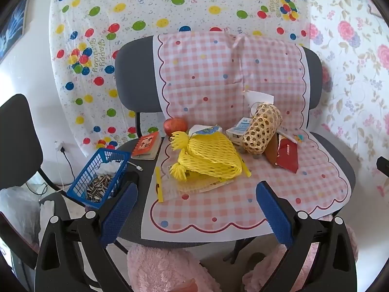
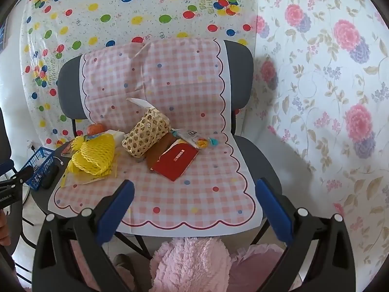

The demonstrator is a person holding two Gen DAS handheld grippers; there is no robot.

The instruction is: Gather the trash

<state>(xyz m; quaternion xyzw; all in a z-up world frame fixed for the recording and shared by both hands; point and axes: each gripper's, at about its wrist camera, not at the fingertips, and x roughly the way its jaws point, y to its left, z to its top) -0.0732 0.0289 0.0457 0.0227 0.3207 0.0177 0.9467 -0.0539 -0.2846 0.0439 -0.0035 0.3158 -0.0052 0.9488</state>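
Clutter covers the seat of a grey chair (image 1: 136, 77) draped with a pink gingham sheet (image 1: 218, 77). We hold the left gripper (image 1: 197, 209) with its blue pads spread wide and nothing between them, above the front edge of the seat; the right gripper (image 2: 194, 206) hangs the same way, wide apart and empty, over the front right part of the sheet.

The yellow foam fruit net (image 1: 206, 158) lies mid-seat, ahead of the left gripper and well apart from it; in the right view it sits far off to the left, toward the seat's left edge. Under it lie flat clear wrappers (image 1: 194, 185) with yellow strips, hard to make out. A tipped bamboo basket (image 1: 261, 131) leans near the back of the seat, a white paper (image 1: 257, 97) poking from its mouth. Just right of it a red envelope (image 1: 288, 155) rests on a brown piece we can only partly see. Behind the net sit a red apple (image 1: 175, 125) and a white packet (image 1: 206, 129), both partly hidden.

At the seat's left edge lies a small red notebook (image 1: 147, 144); a blue plastic basket (image 1: 102, 175) holding sunflower seed shells (image 1: 99, 189) and a crumpled tissue overhangs the front left corner. Small colourful bits (image 2: 206, 142) near the right edge are too small to tell. Pink fleece (image 1: 165, 267) is cut off along the bottom.
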